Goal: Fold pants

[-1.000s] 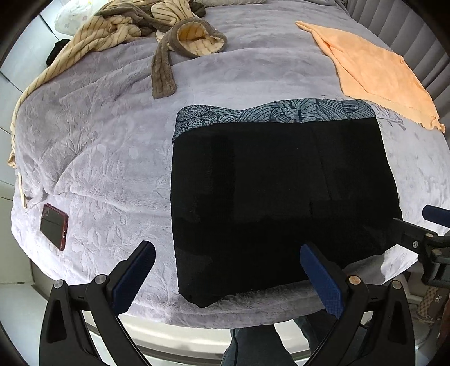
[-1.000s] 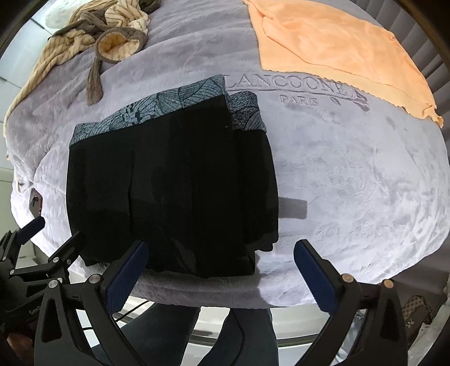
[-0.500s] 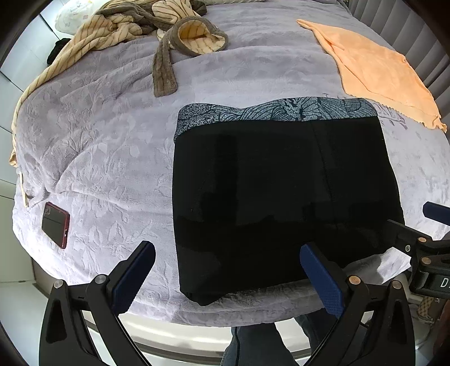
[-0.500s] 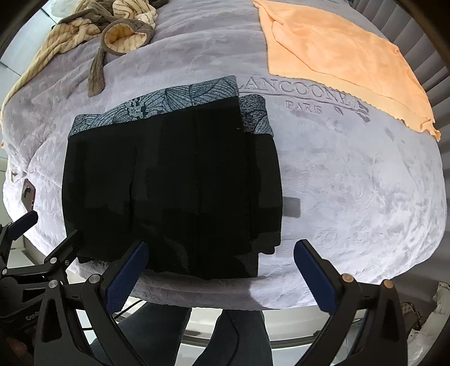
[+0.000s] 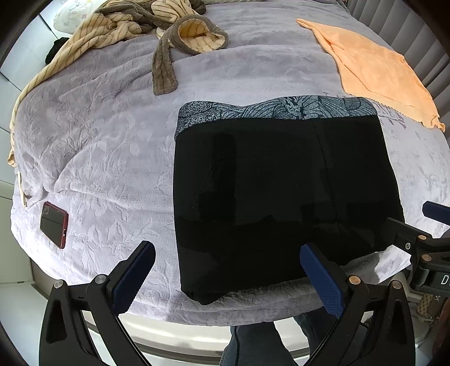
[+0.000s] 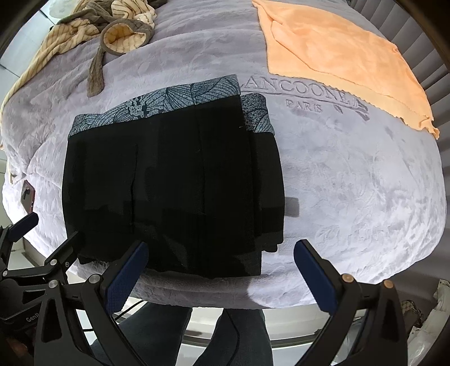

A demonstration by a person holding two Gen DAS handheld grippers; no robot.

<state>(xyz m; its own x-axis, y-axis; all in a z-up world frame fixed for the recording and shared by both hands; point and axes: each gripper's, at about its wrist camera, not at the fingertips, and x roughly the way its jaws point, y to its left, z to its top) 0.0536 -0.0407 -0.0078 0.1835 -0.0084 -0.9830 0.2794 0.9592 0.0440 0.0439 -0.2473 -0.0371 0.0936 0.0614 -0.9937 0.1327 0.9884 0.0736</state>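
Lying folded into a compact rectangle at the near edge of the bed (image 5: 112, 157), the black pants (image 5: 281, 197) show their patterned blue waistband (image 5: 281, 112) on the far side. The left claw (image 5: 227, 273) and the right claw (image 6: 222, 267) both hang spread wide and empty just off the near edge, neither touching the cloth.

The main risk appears to be the near corner of the pants: it sits right at the rim where the grey blanket curves down, so a nudge from a claw finger could drag the stack over the edge and undo the fold. The plush blanket may also bunch up if a finger digs under the cloth, and a pinch that catches only the top layer would likely peel it off the layers beneath.

The right wrist view shows what the left one hides: on the right side a lower layer juts out past the top one, so the fold looks uneven there, and the blanket's lettering (image 6: 303, 93) reads plainly. The left wrist view gives the red phone (image 5: 54, 223) in full on the left of the bed, and the pants' clean left side. Both show the orange towel (image 6: 337, 56) and striped garment (image 5: 118, 25) at the far end.
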